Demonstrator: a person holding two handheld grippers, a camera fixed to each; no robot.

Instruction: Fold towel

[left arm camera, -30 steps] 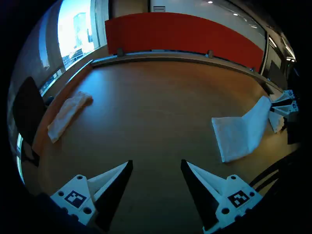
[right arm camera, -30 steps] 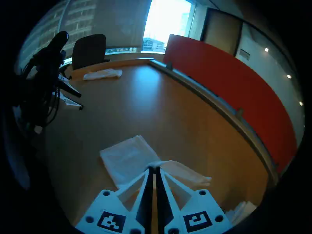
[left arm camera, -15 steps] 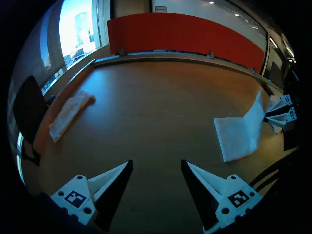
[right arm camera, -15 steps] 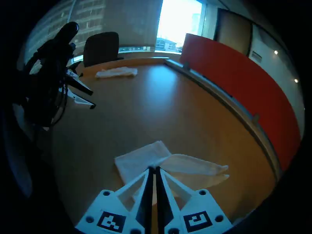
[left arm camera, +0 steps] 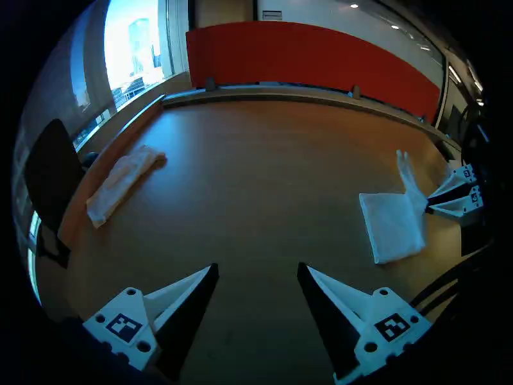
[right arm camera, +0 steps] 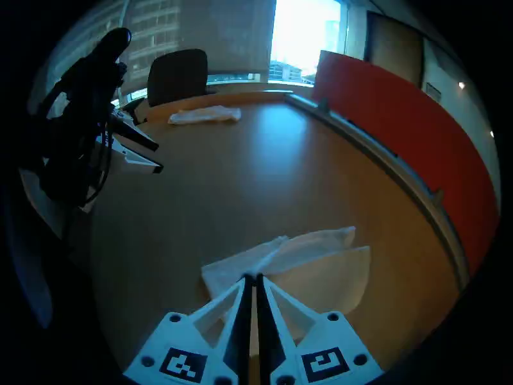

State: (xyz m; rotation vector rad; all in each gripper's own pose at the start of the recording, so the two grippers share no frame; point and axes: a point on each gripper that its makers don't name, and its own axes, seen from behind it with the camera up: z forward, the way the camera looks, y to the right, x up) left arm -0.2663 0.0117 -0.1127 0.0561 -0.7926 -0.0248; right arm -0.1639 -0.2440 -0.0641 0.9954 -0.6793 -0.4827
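A white towel (left arm camera: 392, 224) lies half folded on the wooden table (left arm camera: 269, 160), at the right of the left gripper view. My right gripper (right arm camera: 254, 282) is shut on the towel (right arm camera: 301, 263) at its near edge and holds one flap lifted over the flat part. That same right gripper (left arm camera: 449, 196) is seen beside the raised flap in the left gripper view. My left gripper (left arm camera: 256, 276) hovers open over bare table, well away from the towel, and appears far off at the left as the left gripper (right arm camera: 138, 151).
A second, loosely folded white towel (left arm camera: 122, 183) lies near the table's far left edge, also seen as the spare towel (right arm camera: 205, 115). A dark office chair (right arm camera: 176, 77) stands behind it. A red partition (left arm camera: 320, 61) runs along the table's far side.
The right gripper has carried the towel's flap over, turning it upright and across the flat part. The left gripper has barely moved.
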